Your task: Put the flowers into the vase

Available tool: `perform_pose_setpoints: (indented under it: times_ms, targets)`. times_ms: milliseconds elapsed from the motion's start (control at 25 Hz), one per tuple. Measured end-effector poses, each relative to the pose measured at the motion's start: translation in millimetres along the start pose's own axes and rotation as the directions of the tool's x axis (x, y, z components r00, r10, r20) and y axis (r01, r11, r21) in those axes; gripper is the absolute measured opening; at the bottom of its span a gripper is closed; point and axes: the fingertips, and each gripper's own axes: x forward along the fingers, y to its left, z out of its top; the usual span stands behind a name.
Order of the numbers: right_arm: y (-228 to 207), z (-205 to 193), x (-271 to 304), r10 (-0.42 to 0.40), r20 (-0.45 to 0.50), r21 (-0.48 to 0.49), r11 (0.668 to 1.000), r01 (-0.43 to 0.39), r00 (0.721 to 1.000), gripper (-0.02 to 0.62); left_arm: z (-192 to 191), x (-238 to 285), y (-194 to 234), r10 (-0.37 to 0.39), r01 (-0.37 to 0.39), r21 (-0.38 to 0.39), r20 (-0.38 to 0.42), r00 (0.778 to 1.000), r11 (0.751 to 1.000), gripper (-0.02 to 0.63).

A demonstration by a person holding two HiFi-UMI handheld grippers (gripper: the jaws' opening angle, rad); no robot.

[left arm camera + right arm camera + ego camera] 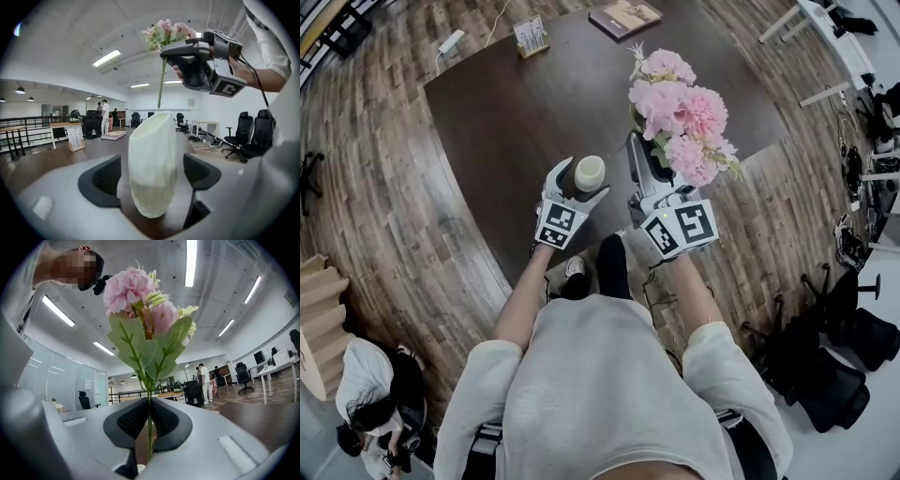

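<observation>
A cream vase [589, 173] stands upright near the front edge of the dark table [506, 112]. My left gripper [578, 185] is open around the vase. In the left gripper view the vase [152, 173] sits between the two pads [105, 180], with a narrow gap on each side. My right gripper [637, 145] is shut on the thin green stem [150, 427] of a bunch of pink flowers [680, 117]. It holds them upright above and just right of the vase. The stem [161, 84] hangs above the vase's mouth. The blooms [138, 291] rise over the shut jaws.
A book [624, 17] and a small card stand [530, 36] lie at the table's far edge. A power strip [450, 40] lies on the wood floor. Black office chairs [834, 366] stand at the right. A person [370, 394] crouches at lower left.
</observation>
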Motion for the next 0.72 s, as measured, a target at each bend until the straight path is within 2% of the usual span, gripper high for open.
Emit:
perform_pose_setpoints:
  times_ms: [40,80,440,720]
  targets:
    - [1,2,1,0.003,0.003,-0.001,1.000,-0.003,1.000,0.015,0,3,1,-0.001,0.001,0.000,-0.002,1.000,1.000,0.401]
    - [2,3,2,0.008,0.005,-0.001,1.000,-0.008,1.000,0.015,0,5,1,-0.003,0.003,0.003,-0.003,1.000,1.000,0.330]
    - [10,-5,8,0.050,-0.017,0.021,0.999,-0.050,0.999,0.015,5,8,-2,0.002,-0.002,-0.006,0.018,1.000,1.000,0.325]
    - [23,-42,15,0.086,-0.081,0.032,0.996,-0.083,0.993,0.017,4,9,-1,-0.002,0.003,-0.007,0.022,1.000,1.000,0.325]
